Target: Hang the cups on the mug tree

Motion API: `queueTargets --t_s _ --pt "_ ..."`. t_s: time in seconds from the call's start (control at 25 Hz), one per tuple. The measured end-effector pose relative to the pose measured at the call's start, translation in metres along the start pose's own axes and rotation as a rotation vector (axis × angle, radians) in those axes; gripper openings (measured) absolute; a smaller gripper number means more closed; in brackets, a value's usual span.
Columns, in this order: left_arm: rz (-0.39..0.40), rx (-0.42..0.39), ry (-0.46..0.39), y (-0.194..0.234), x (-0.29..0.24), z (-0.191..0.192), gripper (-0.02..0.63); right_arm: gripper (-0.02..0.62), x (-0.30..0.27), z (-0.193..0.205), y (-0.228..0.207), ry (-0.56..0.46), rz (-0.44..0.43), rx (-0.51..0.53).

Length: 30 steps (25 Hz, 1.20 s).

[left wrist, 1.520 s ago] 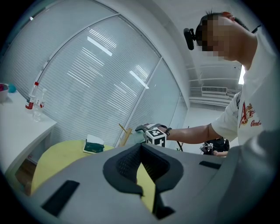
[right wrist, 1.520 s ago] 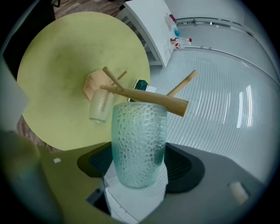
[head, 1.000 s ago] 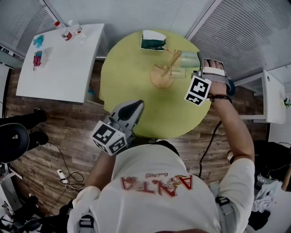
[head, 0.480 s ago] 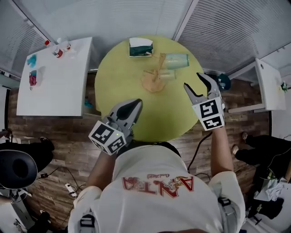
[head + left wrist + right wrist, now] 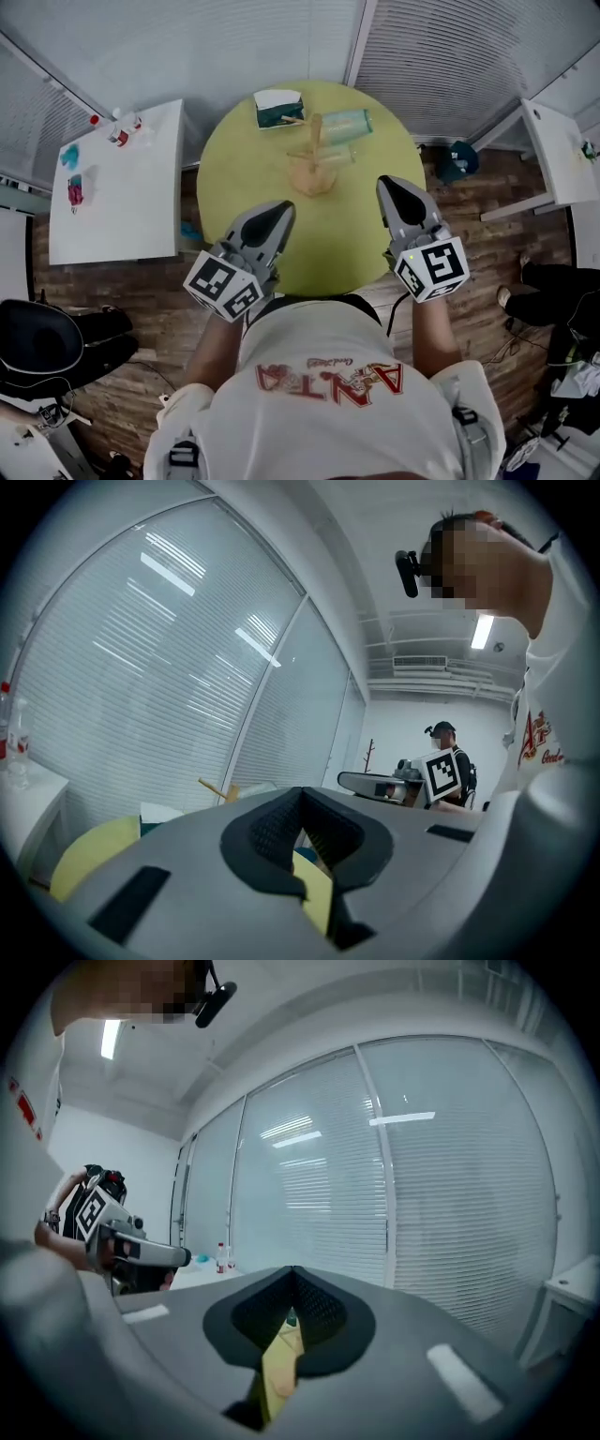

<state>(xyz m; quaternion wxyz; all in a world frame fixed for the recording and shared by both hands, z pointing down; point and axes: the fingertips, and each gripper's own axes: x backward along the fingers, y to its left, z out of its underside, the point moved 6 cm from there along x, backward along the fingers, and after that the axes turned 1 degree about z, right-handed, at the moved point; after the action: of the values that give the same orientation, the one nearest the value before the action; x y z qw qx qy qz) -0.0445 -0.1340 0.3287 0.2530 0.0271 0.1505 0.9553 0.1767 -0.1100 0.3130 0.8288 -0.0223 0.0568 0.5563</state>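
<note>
The wooden mug tree point(image 5: 313, 165) stands at the far side of the round yellow-green table point(image 5: 244, 169). A pale green see-through cup point(image 5: 348, 122) hangs on its upper right peg, and a second pale cup point(image 5: 337, 156) sits lower beside it. My left gripper point(image 5: 284, 210) hovers shut and empty over the table's near edge. My right gripper point(image 5: 384, 184) is also shut and empty, at the near right edge, well apart from the tree. In the left gripper view one peg of the mug tree point(image 5: 216, 788) and the right gripper point(image 5: 373, 784) show beyond the closed jaws.
A green and white box point(image 5: 279, 107) lies on the table behind the tree. A white side table point(image 5: 112, 197) with small bottles point(image 5: 118, 128) stands at the left, another white table point(image 5: 558, 131) at the right. Window blinds run along the far wall.
My right gripper has let go of the green cup at the tree, drawn back toward the near table edge and closed. The cup stays on the peg. The left gripper has not moved.
</note>
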Motion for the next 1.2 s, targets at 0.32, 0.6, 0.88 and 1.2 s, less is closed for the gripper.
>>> queueTargets --t_s 0.32,0.6,0.88,1.2 --pt "-0.011 -0.096 -0.029 -0.022 -0.002 -0.022 0.009 0.002 0.019 -0.007 0.011 -0.039 -0.020 -0.005" --pt "-0.011 -0.093 -0.053 -0.030 0.001 -0.026 0.009 0.000 0.025 -0.007 0.016 -0.024 -0.044 0.018" --pt "-0.021 -0.079 -0.058 -0.030 0.007 -0.025 0.009 0.002 0.023 -0.006 0.023 -0.024 -0.075 0.032" --pt "-0.032 -0.063 -0.063 -0.027 0.016 -0.026 0.009 0.002 0.018 -0.009 0.030 -0.011 -0.092 0.052"
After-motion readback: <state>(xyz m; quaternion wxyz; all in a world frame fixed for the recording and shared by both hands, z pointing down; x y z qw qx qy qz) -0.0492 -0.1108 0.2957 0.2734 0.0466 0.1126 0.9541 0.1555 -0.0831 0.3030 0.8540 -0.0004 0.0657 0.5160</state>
